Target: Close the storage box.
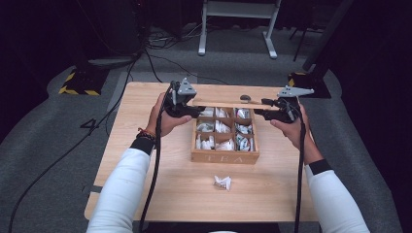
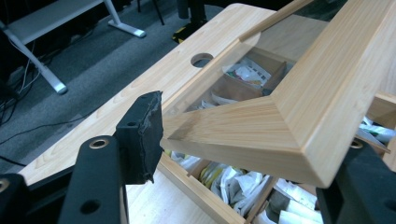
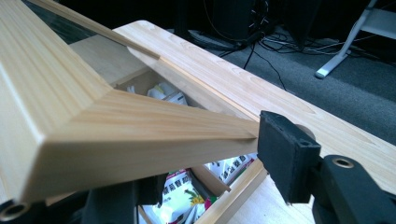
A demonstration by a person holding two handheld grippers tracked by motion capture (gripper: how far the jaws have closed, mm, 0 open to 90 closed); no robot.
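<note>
While you look down from the high view: you hold the lid (image 1: 228, 102) of the tea box (image 1: 224, 156) up at both ends, left gripper (image 1: 195, 112) and right gripper (image 1: 260, 113), over the table (image 1: 160, 170).
Writing you can read: the box front says "TEA".
Loose thing: one small tea bag (image 1: 222, 182) lies on the table, in front of the box.
Left gripper view: the lid's corner (image 2: 289, 135) sits between your jaws. One pad (image 2: 142, 135) just touches the wood. The jaws stand partly open; a firm pinch I cannot tell.
Right gripper view: the other lid corner (image 3: 116, 135) sits between your jaws, one pad (image 3: 285, 154) at its edge. These jaws look a bit loose too.
Step in hand: I think you are moving the lid, open or shut.
Next move: keep both ends level and go slow.
</note>
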